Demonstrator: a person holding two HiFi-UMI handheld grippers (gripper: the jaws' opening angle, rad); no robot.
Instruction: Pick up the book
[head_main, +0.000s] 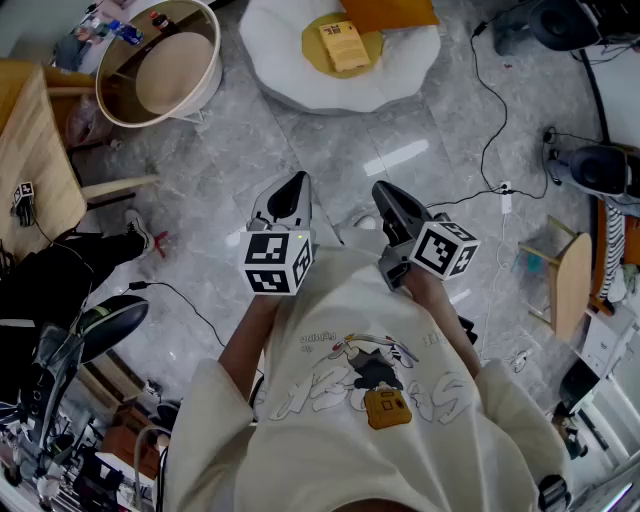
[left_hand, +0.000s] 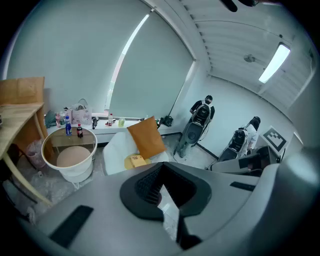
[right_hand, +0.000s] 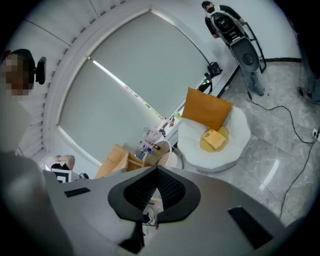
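Closed and empty: left claw (head_main: 296, 182) and right claw (head_main: 386, 190).
Open grey floor (head_main: 330, 140) ahead of them reaches a white seat (head_main: 405, 75); the book (head_main: 345, 45) lies on its yellow cushion (head_main: 316, 57).

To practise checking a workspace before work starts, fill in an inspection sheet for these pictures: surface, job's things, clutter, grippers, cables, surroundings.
Surface: glossy grey tile floor.
Job's things: yellow paperback book, lying flat on the yellow middle of a white egg-shaped cushion seat, untouched.
Clutter: orange fabric pillow behind the book; small bottles on a white-rimmed round side table.
Grippers: left gripper and right gripper both shut and empty, held near the person's chest, away from the book.
Cables: thin black cable trailing over the floor at the right.
Surroundings: light wooden table at the left.
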